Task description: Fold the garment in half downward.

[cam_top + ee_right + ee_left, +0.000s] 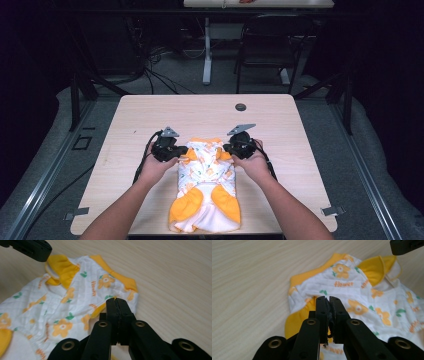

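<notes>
A small white garment (pixel 207 175) printed with orange flowers and trimmed in yellow lies folded lengthwise on the near middle of the wooden table (pixel 150 115). My left gripper (pixel 181 152) sits at the garment's upper left side and my right gripper (pixel 228 148) at its upper right, each held in a hand. In the left gripper view the jaws (pixel 329 299) stand together over the yellow sleeve of the garment (pixel 362 297), with no cloth seen between them. In the right gripper view the jaws (pixel 116 300) are likewise pressed together above the garment (pixel 62 302) edge.
A black round grommet (pixel 241 106) sits in the table's far middle. Beyond the table stand a dark chair (pixel 270 45) and a white table leg (pixel 206 50), with cables on the floor. Bare tabletop lies to both sides of the garment.
</notes>
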Action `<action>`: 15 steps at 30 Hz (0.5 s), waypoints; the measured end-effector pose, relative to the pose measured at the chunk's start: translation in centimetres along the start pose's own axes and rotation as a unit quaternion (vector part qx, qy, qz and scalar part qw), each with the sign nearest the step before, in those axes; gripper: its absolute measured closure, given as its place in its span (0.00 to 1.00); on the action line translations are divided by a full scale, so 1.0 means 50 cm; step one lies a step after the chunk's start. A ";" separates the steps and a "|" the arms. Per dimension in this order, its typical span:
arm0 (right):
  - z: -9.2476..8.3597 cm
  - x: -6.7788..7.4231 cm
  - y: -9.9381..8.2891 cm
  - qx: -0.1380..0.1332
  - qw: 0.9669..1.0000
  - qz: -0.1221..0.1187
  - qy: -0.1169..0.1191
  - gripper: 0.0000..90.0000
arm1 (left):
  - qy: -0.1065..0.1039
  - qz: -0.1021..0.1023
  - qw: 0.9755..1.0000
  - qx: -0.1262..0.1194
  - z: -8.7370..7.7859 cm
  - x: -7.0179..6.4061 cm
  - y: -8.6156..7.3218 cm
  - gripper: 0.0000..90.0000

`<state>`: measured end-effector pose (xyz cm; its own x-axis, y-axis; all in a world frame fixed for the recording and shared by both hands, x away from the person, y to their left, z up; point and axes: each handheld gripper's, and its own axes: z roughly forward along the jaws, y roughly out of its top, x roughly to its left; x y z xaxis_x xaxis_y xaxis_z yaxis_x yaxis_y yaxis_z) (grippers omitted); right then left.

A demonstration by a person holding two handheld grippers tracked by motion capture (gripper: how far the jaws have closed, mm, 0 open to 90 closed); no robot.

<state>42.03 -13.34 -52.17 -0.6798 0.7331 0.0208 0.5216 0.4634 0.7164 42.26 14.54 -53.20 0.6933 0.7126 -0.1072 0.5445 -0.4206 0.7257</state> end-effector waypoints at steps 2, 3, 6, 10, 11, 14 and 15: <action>0.006 -0.005 0.004 0.003 1.000 0.002 -0.005 0.99 | 0.004 -0.010 1.000 0.000 0.010 0.012 0.007 0.96; 0.012 -0.009 0.006 0.002 1.000 0.008 -0.008 0.98 | 0.006 -0.012 1.000 0.000 0.015 0.018 0.010 0.96; 0.037 -0.020 0.016 0.013 1.000 0.007 -0.008 0.95 | 0.013 -0.017 1.000 0.000 0.028 0.030 0.015 0.92; 0.061 -0.025 0.022 0.026 0.999 0.011 -0.018 0.91 | 0.025 -0.016 1.000 0.002 0.046 0.040 0.015 0.85; 0.061 -0.025 0.022 0.026 0.999 0.011 -0.018 0.91 | 0.032 -0.015 0.999 0.006 0.050 0.042 0.015 0.85; 0.082 -0.031 0.022 0.038 0.999 0.022 -0.031 0.87 | 0.042 -0.019 0.999 0.013 0.061 0.050 0.016 0.77; 0.082 -0.031 0.022 0.038 0.999 0.022 -0.031 0.87 | 0.043 -0.022 0.999 0.013 0.063 0.053 0.016 0.77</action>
<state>45.78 -11.91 -54.28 -0.6228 0.7823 0.0057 0.5900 0.4649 0.6601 46.01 14.33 -55.04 0.6255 0.7762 -0.0796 0.5864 -0.4003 0.7042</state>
